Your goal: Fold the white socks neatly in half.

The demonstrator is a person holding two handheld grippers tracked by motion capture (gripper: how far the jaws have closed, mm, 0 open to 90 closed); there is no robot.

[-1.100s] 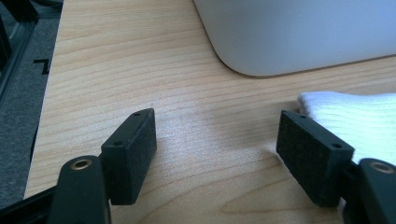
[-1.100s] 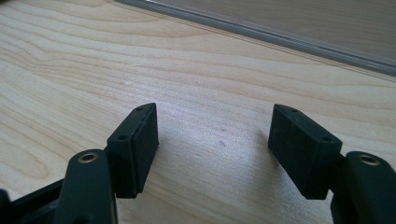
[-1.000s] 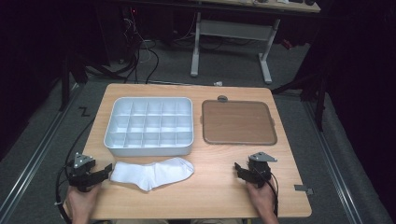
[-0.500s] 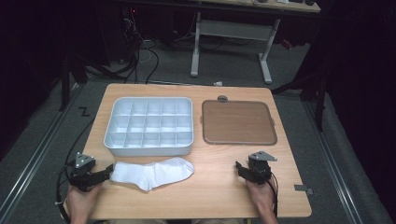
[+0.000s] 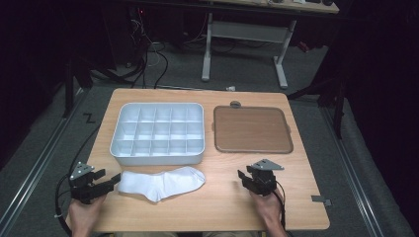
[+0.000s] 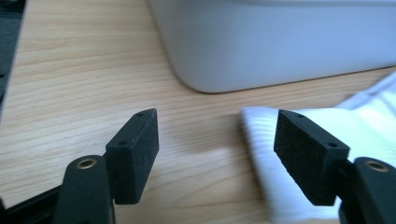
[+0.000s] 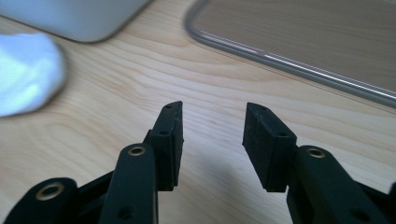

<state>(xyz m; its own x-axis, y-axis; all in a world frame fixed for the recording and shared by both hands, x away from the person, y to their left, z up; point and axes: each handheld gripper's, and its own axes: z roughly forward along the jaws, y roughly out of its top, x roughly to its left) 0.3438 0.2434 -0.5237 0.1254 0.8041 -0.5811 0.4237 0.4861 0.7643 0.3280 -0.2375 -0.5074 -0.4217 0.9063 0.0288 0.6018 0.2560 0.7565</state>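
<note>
- Your left claw (image 5: 112, 180) rests low at the tabletop's (image 5: 222, 202) near-left corner, jaws spread wide and holding nothing; its right jaw sits over the cuff of the white sock (image 6: 299, 140)
- The sock (image 5: 160, 183) lies flat just in front of the white compartment tray (image 5: 157, 134), toe pointing right
- The brown tray (image 5: 252, 129) sits beside the compartment tray
- Your right claw (image 5: 245, 178) rests on bare wood near the brown tray, jaws partly apart, empty
</note>
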